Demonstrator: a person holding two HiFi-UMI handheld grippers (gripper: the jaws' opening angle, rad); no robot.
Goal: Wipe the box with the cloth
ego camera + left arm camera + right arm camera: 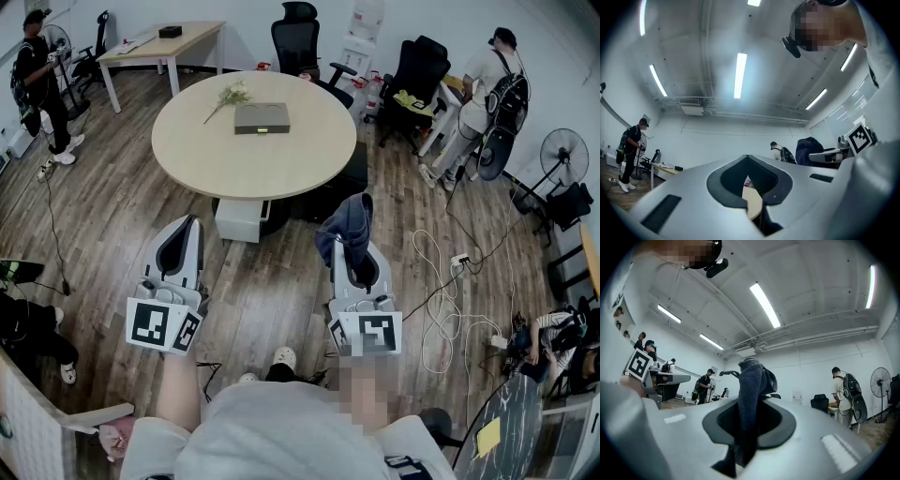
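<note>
Plainly the wiping has not begun: the box [262, 117], flat and grey, lies toward the far side of the round table [291, 173], just beside a sprig of flowers [231, 95], while both tongs hang low over the wooden floor [272, 300], well apart from it. The right tongs [353, 248] are closed on the cloth [346, 223], a dark blue one pinched somewhere along its length, so that a bunch stands above the jaws and a tail droops below them. The left tongs [190, 225] are closed to a thin slit with nothing in them. The chief risk, as I judge it, is that pinch. If only a narrow fold is caught, the drag of rubbing could pull the cloth free, or the bare jaw tips could scrape the lid where the bunch does not cover them. The box also looks light and nothing holds it, so a firm stroke may push it across the smooth top into the sprig unless the empty tongs steady it. It sits far in, so the reach is long and pressure may be uneven. Loose cables [441, 291] on the floor to the right could catch a foot on the way round.
</note>
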